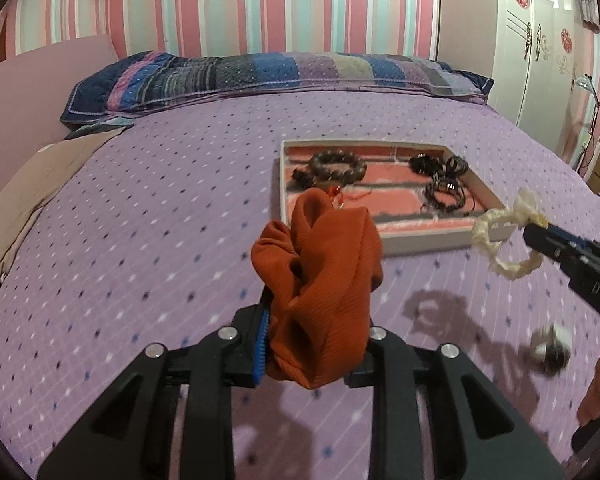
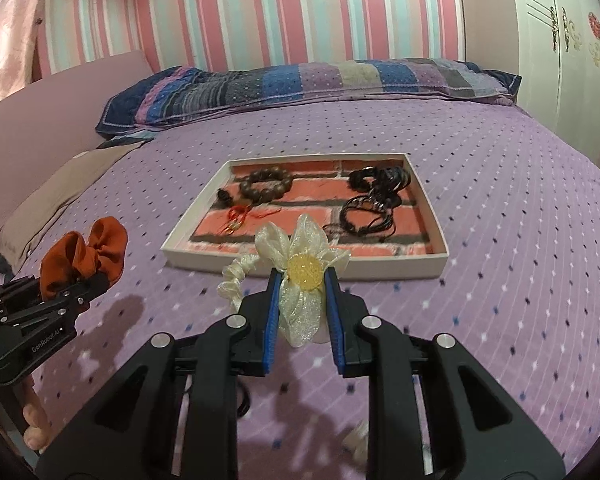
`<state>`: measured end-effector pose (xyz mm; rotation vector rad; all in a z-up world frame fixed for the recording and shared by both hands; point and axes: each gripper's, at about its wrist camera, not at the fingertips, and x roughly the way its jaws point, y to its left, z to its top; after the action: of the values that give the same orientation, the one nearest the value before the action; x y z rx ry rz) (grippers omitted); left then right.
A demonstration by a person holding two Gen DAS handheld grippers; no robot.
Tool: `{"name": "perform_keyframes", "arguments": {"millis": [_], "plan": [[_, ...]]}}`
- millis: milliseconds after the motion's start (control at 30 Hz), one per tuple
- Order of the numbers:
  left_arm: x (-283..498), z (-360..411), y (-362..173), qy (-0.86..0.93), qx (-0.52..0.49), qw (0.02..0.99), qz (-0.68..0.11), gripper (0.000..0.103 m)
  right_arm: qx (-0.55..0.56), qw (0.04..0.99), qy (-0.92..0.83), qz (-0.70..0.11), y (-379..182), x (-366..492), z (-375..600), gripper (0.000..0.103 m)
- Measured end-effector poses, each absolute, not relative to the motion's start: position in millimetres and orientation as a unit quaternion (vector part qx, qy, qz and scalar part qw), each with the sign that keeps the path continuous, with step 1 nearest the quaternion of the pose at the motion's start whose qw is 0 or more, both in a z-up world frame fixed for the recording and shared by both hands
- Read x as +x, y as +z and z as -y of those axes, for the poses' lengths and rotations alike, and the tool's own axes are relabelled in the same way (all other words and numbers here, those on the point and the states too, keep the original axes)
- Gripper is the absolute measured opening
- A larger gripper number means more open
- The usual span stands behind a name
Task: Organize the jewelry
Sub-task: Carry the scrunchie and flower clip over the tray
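Observation:
My left gripper (image 1: 316,320) is shut on an orange fabric scrunchie (image 1: 324,280), held above the purple bed; it also shows at the left of the right wrist view (image 2: 84,258). My right gripper (image 2: 302,276) is shut on a cream ribbon scrunchie with a yellow bead (image 2: 300,264), just in front of the tray; it also shows in the left wrist view (image 1: 504,236). The white tray (image 2: 300,266) with a brick-pattern floor holds a brown bead bracelet (image 2: 266,186), black cord bracelets (image 2: 374,196) and a red string piece (image 2: 240,216).
A small dark-and-white item (image 1: 552,348) lies on the purple dotted bedspread (image 1: 160,200) at the right. A striped pillow (image 2: 300,84) lies at the bed's far end. A white wardrobe (image 2: 560,40) stands at the right.

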<state>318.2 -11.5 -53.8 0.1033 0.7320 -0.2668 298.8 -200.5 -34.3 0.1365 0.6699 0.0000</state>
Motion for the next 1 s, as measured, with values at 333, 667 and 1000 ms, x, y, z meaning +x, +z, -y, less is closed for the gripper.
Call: {"name": "perform_keyframes", "arguments": {"millis": [333,667,1000], "plan": [[382,60,-63,-0.120,0.059,0.920,-0.369,0.027,0.045,0.938,-0.025,-0.343,-38,361,229,0.022],[453,89,-82,-0.097,0.050,0.906,-0.408,0.027,0.031,0.920,-0.054,-0.386,-62,430,260,0.022],[500,107,-118,-0.079,0.062,0.886,-0.452,0.029,0.039,0.901,-0.070,-0.427,-95,487,293,0.022]]}}
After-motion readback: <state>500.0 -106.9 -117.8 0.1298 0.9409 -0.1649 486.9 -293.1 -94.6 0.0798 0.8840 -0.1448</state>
